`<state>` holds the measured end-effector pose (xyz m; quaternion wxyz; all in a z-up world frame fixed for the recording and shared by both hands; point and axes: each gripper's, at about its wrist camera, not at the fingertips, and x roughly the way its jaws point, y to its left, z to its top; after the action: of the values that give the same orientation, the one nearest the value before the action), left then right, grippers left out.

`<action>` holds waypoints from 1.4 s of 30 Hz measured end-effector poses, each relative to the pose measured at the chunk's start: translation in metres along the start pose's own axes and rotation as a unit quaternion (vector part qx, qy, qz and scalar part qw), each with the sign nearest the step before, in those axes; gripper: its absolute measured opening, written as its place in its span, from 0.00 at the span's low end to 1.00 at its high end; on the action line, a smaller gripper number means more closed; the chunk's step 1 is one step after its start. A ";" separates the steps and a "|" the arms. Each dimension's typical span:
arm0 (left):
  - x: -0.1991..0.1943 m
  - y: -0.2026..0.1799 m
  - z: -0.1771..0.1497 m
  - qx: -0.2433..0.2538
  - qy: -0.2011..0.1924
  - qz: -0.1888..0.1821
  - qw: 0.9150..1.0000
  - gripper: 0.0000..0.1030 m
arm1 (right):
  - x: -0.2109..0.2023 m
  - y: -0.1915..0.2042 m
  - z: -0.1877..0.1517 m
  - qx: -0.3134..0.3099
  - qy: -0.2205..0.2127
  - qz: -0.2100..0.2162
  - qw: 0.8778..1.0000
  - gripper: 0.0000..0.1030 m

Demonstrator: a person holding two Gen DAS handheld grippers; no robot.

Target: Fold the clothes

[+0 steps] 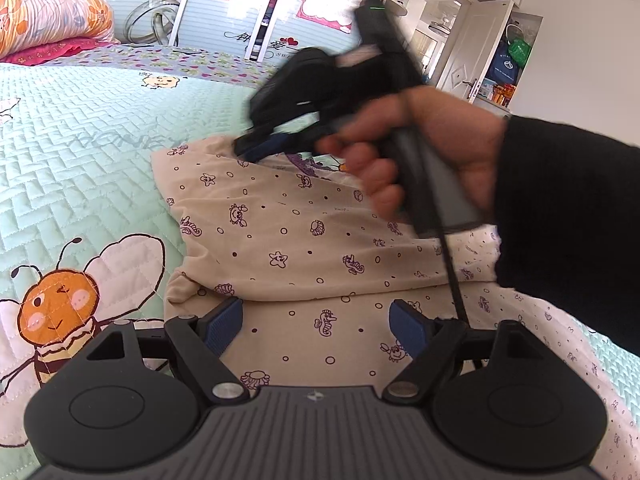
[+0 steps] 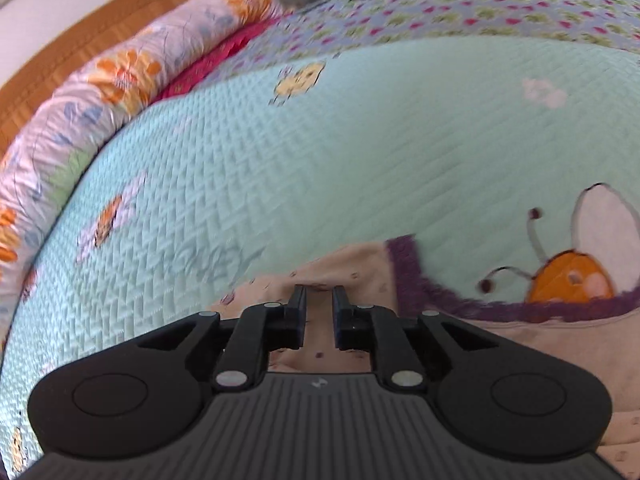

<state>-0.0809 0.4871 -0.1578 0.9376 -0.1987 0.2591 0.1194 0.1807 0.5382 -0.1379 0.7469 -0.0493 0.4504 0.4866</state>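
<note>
**Here: cream garment on the bed, one corner between my right fingers**

Here I am working over the bed, which wears a mint quilted cover with a stitched bee near my left side. The cream garment, printed with small purple sea creatures and dots, lies spread on that cover, partly doubled over on itself so that one layer ends in a straight edge across the lower layer.

My left gripper hangs low over the near part of the garment with its blue-padded fingers spread wide apart. Cloth shows in the gap between them, yet neither pad presses on it, so that side holds nothing.

My right gripper, seen blurred from the left wrist camera, reaches down to the far corner of the garment, with my right hand wrapped round its handle and a dark sleeve behind it. From its own camera the right gripper has its fingers drawn close together with only a narrow slot left, and a strip of cream cloth runs through that slot. I cannot tell for sure whether the pads actually pinch the cloth.

The garment's purple-trimmed edge sits just to the right of those fingers. A flowered rolled quilt lies along the head of the bed, well apart from the garment.
</note>
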 end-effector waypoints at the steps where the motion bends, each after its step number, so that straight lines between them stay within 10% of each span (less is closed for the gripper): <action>1: 0.000 0.000 0.000 -0.001 0.000 -0.001 1.000 0.81 | 0.009 0.007 0.002 -0.009 0.004 -0.006 1.000 0.13; 8: 0.001 0.000 0.001 -0.003 0.000 -0.001 1.000 0.81 | -0.007 0.027 0.018 -0.046 -0.046 -0.023 0.998 0.14; 16: 0.002 -0.003 -0.001 0.006 0.000 0.004 1.000 0.81 | 0.002 0.033 -0.014 -0.081 0.010 -0.026 0.996 0.25; 24: 0.004 -0.002 -0.002 0.007 -0.001 -0.001 1.000 0.85 | -0.026 0.052 0.002 -0.134 -0.078 -0.062 0.986 0.37; 36: 0.005 -0.006 -0.004 0.020 -0.002 0.002 1.000 0.87 | -0.120 -0.169 -0.021 0.036 -0.064 -0.231 0.970 0.42; 42: 0.005 -0.004 -0.003 0.018 -0.002 -0.001 1.000 0.88 | -0.172 -0.195 -0.026 0.132 -0.170 -0.147 0.966 0.50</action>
<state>-0.0765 0.4824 -0.1617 0.9416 -0.1819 0.2593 0.1142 0.2944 0.3059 -0.1001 0.8756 0.0675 0.3647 0.3095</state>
